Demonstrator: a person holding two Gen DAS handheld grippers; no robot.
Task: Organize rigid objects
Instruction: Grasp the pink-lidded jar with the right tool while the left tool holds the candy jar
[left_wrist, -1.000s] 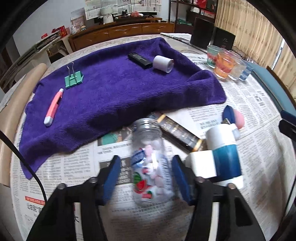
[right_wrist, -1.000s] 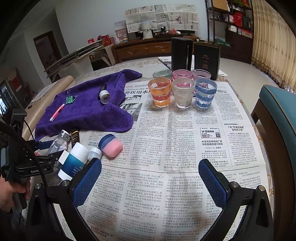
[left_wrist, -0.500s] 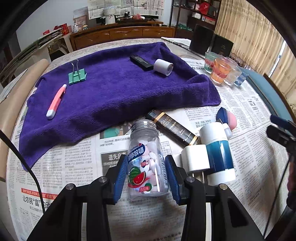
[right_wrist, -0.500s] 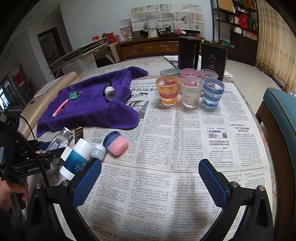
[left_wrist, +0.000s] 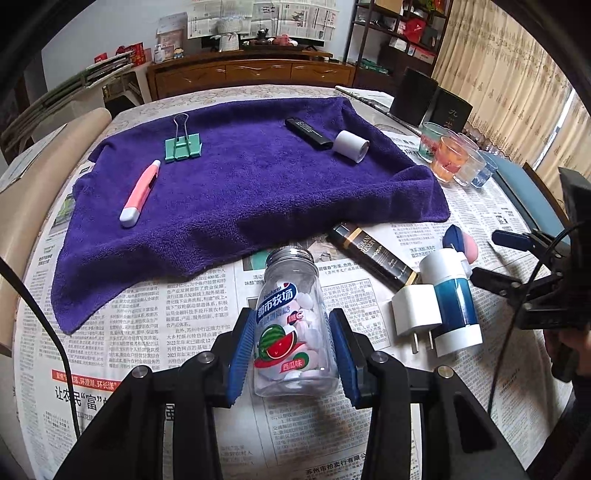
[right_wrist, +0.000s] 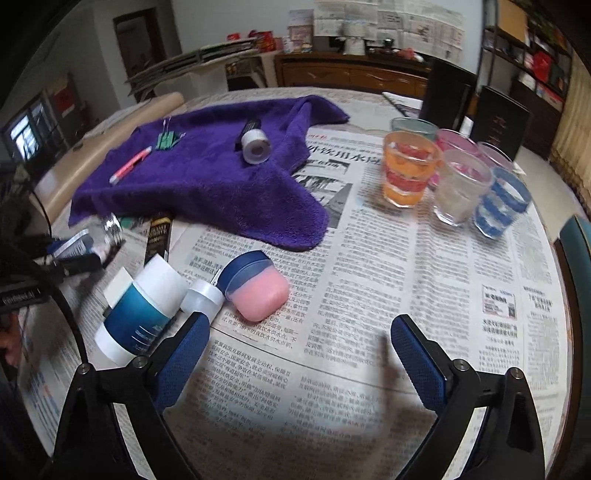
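So the left gripper (left_wrist: 291, 347) has its blue fingers (left_wrist: 242, 350) clamped on both sides of the clear plastic candy jar with the watermelon label (left_wrist: 291, 328), silver lid pointing toward 12 o'clock, over the newspaper-covered bench (left_wrist: 147, 332). The purple towel (left_wrist: 240, 192) sits at 12 o'clock from it, and the white-and-blue cylindrical bottle (left_wrist: 452, 299) lies at 3 o'clock beside a white plug adapter (left_wrist: 415, 314). The right gripper (right_wrist: 299, 350) hangs spread wide, holding nothing, with the pink-and-blue round case (right_wrist: 256, 286) at its 11 o'clock.
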